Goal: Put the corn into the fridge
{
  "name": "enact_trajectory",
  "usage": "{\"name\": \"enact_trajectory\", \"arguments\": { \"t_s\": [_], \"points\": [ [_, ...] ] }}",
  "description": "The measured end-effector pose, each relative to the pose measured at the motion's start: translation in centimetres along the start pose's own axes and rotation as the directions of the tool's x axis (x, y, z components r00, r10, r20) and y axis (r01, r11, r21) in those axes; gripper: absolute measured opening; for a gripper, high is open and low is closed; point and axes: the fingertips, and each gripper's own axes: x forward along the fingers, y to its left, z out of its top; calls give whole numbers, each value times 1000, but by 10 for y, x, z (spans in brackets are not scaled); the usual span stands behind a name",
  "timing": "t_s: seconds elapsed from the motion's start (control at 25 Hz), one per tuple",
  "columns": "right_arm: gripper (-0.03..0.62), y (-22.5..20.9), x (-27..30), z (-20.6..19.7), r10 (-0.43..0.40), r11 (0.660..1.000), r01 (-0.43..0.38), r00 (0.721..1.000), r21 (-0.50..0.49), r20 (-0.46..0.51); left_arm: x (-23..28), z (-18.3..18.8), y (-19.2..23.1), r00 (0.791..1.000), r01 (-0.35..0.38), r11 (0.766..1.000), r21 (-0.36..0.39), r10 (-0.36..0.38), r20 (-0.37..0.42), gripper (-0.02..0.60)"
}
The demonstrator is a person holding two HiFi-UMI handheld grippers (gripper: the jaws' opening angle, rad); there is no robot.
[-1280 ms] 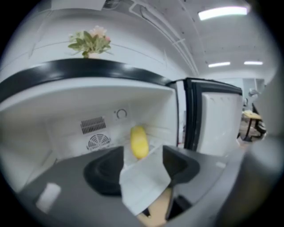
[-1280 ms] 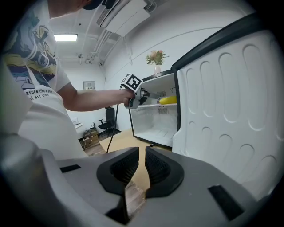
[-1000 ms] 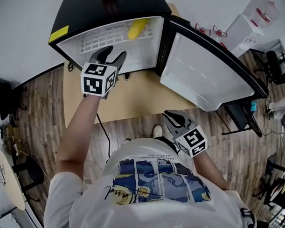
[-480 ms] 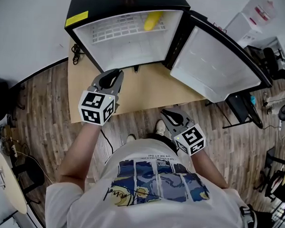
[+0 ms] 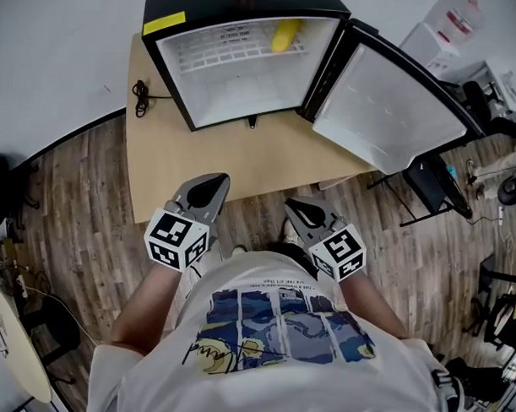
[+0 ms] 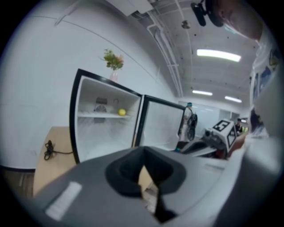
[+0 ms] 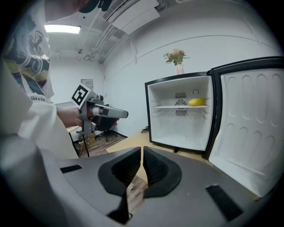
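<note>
1. The corn (image 5: 286, 35) is already inside the fridge (image 5: 244, 116). It's lying on the upper wire shelf (image 5: 212, 57), over toward the right side by the hinge.
2. The fridge door (image 5: 388, 112) is swung wide open to the right. The fridge itself sits on a light wooden counter (image 5: 200, 165).
3. The left claw (image 5: 213, 184) is pinched fully together with nothing in it. In the head view its tip sits over the near edge of the counter, well apart from the fridge.
4. Same deal with the right claw (image 5: 296, 206): pads closed together, empty. It's over the wood floor (image 5: 89, 203) just off the counter edge, close to the person's shirt.
5. Other stuff: a black cable (image 5: 142, 95) is bunched on the counter left of the fridge. A little vase of flowers (image 7: 178, 60) stands on top of the fridge.
</note>
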Motion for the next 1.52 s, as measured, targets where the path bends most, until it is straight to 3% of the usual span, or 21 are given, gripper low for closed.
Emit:
{"name": "enact_trajectory", "arguments": {
  "t_s": [0.44, 0.76, 1.12, 1.52],
  "points": [
    [20, 41, -5, -3, -30, 1000, 30, 1000, -4, -9, -48, -56, -18, 995, 85, 996, 2, -85, -59, 9],
    [18, 59, -12, -11, -70, 997, 71, 997, 10, -16, -55, -68, -32, 986, 155, 988, 11, -153, -71, 8],
    [16, 72, -18, -6, -93, 996, 93, 996, -8, -7, -62, -65, -39, 983, 174, 984, 21, -173, -56, 9],
    [12, 83, -12, -4, -80, 996, 79, 997, -31, -9, -74, -72, -38, 982, 183, 982, -40, -185, -46, 9]
  ]
}}
